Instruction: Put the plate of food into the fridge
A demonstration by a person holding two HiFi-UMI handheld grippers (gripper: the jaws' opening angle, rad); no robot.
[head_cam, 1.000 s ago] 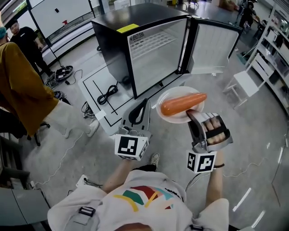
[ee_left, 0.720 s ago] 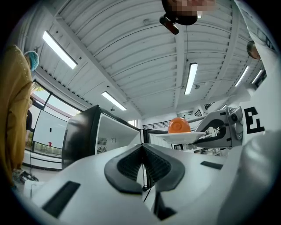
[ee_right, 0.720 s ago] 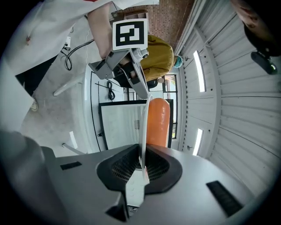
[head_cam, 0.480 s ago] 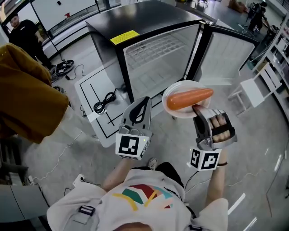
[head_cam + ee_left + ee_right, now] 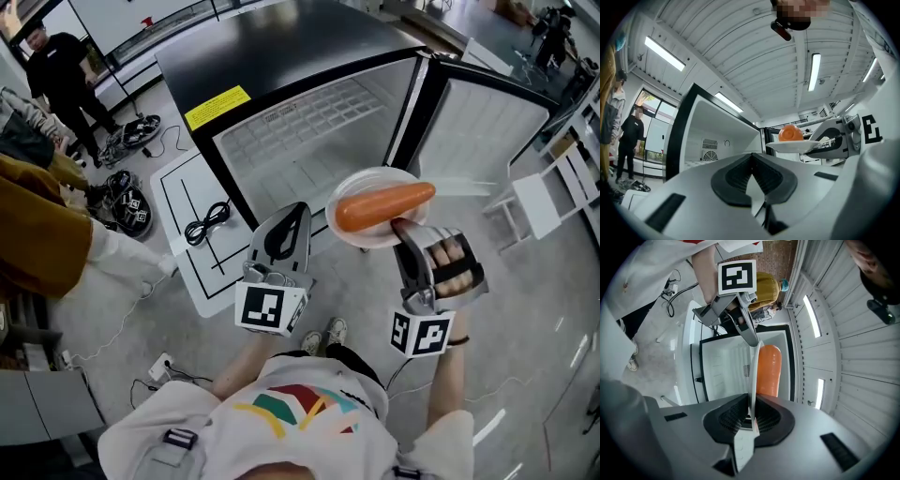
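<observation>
One fridge (image 5: pixel 309 122) stands with its single door (image 5: pixel 487 131) swung wide. Just in front of its open cavity, outside the fridge, one white plate (image 5: pixel 375 178) carries one carrot (image 5: pixel 384 206). The right gripper (image 5: pixel 401 228) is clamped on the plate's near rim. The left gripper (image 5: pixel 298 211), also before the fridge, has its jaws together on nothing.

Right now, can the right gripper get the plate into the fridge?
Probably yes: the fridge door stands wide open, and nothing shows between the plate, held by the right gripper, and the compartment.
</observation>
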